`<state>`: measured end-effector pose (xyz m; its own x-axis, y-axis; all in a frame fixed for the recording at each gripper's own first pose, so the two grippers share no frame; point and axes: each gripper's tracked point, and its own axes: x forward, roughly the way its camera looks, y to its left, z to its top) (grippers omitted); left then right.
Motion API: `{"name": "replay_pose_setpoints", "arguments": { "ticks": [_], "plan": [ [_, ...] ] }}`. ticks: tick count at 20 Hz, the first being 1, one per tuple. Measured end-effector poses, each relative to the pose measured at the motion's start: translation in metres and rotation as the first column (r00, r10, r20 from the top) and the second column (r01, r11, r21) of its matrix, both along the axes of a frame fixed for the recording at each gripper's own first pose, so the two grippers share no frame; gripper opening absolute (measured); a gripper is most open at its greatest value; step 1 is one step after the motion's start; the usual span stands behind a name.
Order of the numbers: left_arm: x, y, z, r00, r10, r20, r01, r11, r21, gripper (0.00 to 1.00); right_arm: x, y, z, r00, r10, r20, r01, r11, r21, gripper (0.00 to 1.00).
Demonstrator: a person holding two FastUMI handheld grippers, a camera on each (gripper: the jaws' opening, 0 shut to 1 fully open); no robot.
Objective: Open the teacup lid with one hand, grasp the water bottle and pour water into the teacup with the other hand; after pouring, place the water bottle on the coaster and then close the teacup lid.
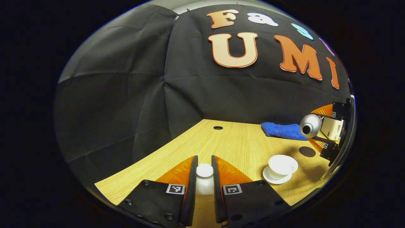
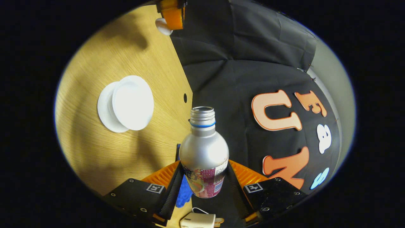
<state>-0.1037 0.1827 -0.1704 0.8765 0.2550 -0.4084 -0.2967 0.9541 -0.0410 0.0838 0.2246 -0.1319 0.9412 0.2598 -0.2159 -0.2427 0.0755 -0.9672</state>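
The silver aluminium water bottle, uncapped and tipped sideways, sits clamped in our right gripper. Our left gripper pinches the white ceramic teacup lid. The white cup stands right of it.

Each gripper is built from black plates fastened with small dark screws. A square black-and-white marker is fixed on every plate of the left gripper and the right gripper. Ribbed orange panels are seen behind the fingers.
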Motion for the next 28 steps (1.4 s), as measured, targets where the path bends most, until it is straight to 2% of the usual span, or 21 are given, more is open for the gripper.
{"name": "replay_pose_setpoints", "arguments": {
  "ticks": [6,10,23,27,28],
  "plan": [
    [-0.003,0.004,-0.002,1.0,0.013,0.002,-0.013,1.0,-0.011,0.3,-0.001,0.003,0.015,0.995,0.026,0.095,-0.021,0.998,-0.053,0.77],
    [-0.005,0.006,-0.001,1.0,0.022,0.002,-0.022,1.0,-0.011,0.3,0.003,0.002,0.024,0.985,0.05,0.165,-0.029,0.992,-0.126,0.77],
    [-0.009,0.007,0.001,1.0,0.027,0.014,-0.027,1.0,0.002,0.3,0.006,0.002,0.034,0.974,0.073,0.216,-0.021,0.972,-0.235,0.77],
    [-0.009,0.008,0.001,1.0,0.03,0.01,-0.03,1.0,0.003,0.3,0.01,0.002,0.04,0.959,0.098,0.266,-0.021,0.96,-0.279,0.77],
    [-0.01,0.007,0.001,1.0,0.028,0.011,-0.028,1.0,0.004,0.3,0.011,0.002,0.041,0.956,0.105,0.274,-0.021,0.956,-0.293,0.72]
  ]
}}
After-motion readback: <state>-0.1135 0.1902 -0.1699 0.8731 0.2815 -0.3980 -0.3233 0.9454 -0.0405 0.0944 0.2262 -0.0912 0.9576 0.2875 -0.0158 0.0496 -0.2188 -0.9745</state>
